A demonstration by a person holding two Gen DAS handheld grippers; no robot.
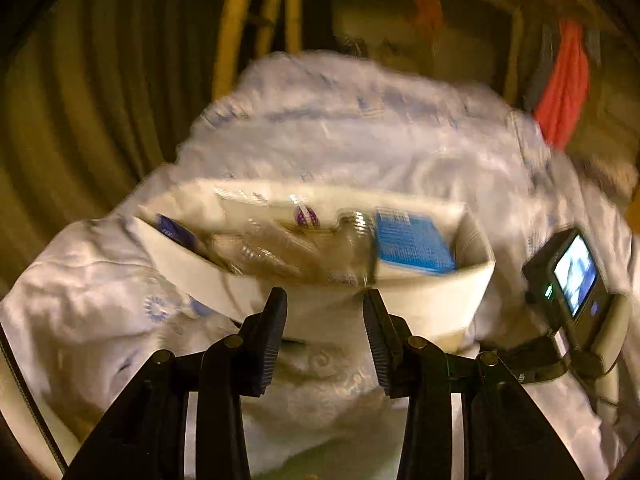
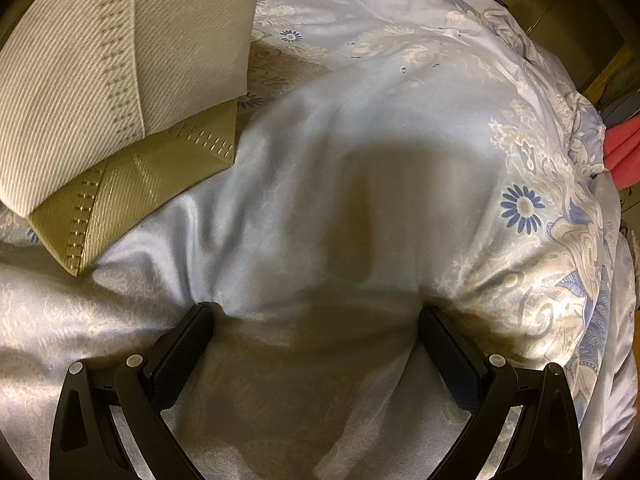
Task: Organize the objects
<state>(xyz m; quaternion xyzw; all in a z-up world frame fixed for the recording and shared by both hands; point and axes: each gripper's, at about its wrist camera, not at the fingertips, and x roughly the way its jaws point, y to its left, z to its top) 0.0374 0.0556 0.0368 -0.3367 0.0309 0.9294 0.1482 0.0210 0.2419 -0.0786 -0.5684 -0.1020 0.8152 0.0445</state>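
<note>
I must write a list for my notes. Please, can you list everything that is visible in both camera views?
white box: one, white, on the quilt ahead of the left fingers.
blue carton: one, blue and white, at the right end inside the box.
clear packets: number unclear, transparent, in the middle of the box.
dark blue item: one, at the left end of the box.
quilt: one, pale blue with flowers, under everything.
woven bag: one, white and gold, upper left in the right view.
red cloth: one, hanging behind.
left gripper: black, open, empty.
right gripper: black, open on the quilt.

Dim yellowish light, floral pale-blue bedcover (image 2: 360, 128), bamboo frame (image 1: 232, 28) behind, red cloth (image 1: 564, 92) hanging
</note>
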